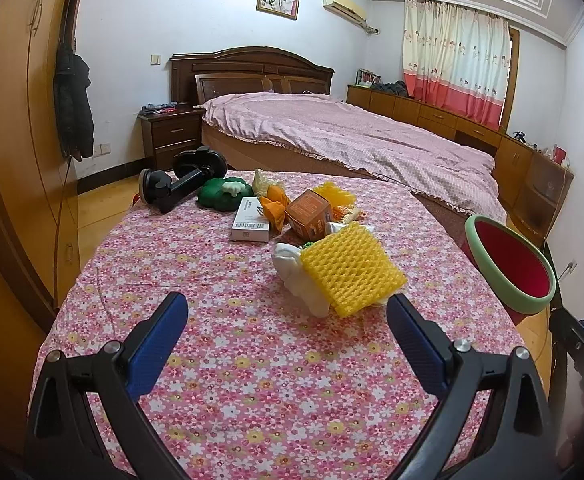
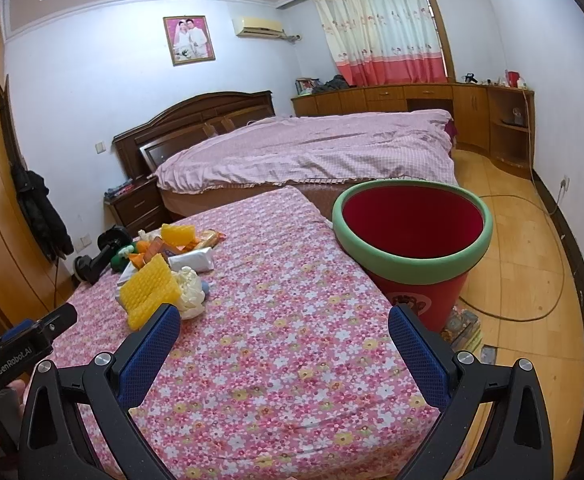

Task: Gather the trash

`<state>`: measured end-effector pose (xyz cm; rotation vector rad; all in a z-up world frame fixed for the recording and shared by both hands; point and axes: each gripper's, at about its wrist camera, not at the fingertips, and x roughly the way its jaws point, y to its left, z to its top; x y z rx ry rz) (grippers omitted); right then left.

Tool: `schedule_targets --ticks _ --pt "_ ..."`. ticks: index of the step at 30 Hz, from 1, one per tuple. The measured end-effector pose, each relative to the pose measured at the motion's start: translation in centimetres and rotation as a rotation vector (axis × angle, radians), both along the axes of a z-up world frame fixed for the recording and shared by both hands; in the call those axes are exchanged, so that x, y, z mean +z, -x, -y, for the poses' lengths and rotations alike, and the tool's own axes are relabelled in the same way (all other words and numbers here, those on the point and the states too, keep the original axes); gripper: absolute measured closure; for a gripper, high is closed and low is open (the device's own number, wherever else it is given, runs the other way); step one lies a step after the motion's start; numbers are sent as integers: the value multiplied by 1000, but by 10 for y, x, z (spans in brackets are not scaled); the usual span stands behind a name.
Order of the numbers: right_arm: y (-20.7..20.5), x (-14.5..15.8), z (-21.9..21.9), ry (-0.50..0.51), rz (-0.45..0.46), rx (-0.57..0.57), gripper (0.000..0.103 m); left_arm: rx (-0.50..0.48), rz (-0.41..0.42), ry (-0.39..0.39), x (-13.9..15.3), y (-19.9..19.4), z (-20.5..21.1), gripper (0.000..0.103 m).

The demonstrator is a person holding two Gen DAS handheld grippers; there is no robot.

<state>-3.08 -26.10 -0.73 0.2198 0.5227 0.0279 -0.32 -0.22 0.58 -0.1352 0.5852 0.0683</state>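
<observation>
Far left on the floral tablecloth [image 1: 219,360]: black phone mount [image 1: 179,188] and green plush [image 1: 221,194] (likely not trash; don't sweep them up). Centre: white box [image 1: 249,224], orange carton [image 1: 310,212], then nearest you the yellow foam net [image 1: 352,272] over crumpled white paper [image 1: 296,276]. Right, off the table edge: red bin [image 2: 412,232]. Your left gripper [image 1: 287,344] and right gripper [image 2: 283,344] both gape wide, empty. The springy net may slip a shallow pinch; paper may drag along.

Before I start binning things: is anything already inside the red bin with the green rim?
The red bin with the green rim shows only bare red inner wall, no trash. Its bottom is hidden below the rim in both views, so something lying low there cannot be ruled out.
</observation>
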Motion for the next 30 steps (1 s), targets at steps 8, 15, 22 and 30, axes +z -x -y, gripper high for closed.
schedule_targets --ticks 8,15,22,30 --pt "-1 -2 0 -2 -3 0 0 11 -3 0 -1 0 -2 4" --pt "-1 -3 0 -3 -4 -1 0 13 -4 -2 -1 -1 -2 4" --pt "-1 -3 0 -3 -3 -1 0 13 -4 -3 -1 0 -2 4" --pt "-1 -5 -1 -7 -8 -1 0 15 -5 -7 -3 0 -3 4"
